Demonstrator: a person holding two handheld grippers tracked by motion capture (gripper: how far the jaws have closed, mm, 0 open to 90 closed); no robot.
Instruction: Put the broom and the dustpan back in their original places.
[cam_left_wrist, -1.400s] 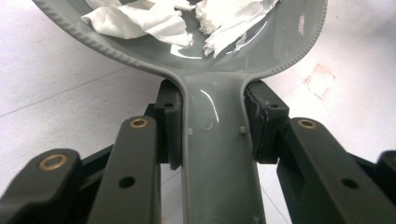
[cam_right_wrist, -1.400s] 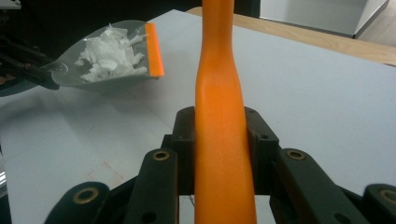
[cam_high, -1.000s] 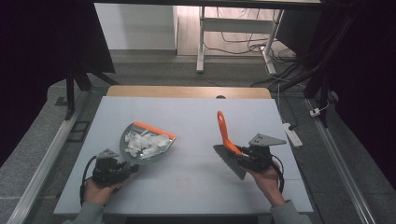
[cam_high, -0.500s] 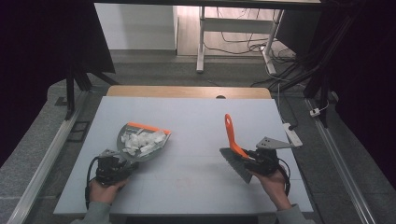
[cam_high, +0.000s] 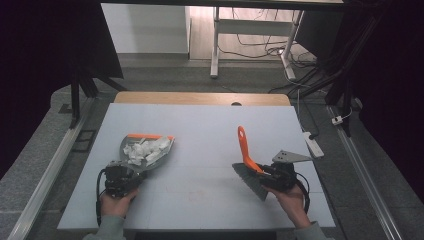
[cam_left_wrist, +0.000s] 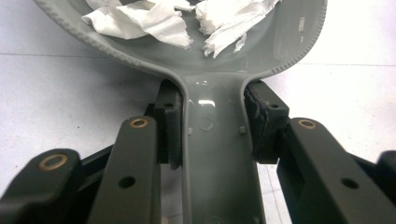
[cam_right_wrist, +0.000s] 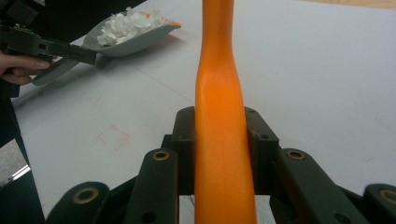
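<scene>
Grey plastic dustpan with orange lip, heaped with torn white paper scraps, sits low over the desk's left half. My left claw is clenched on its handle; right claw clenched on the orange-handled brush. Judgement: keep the pan level and move slowly, or scraps spill.

no readable text, labels, brands, numbers or signs anywhere
</scene>
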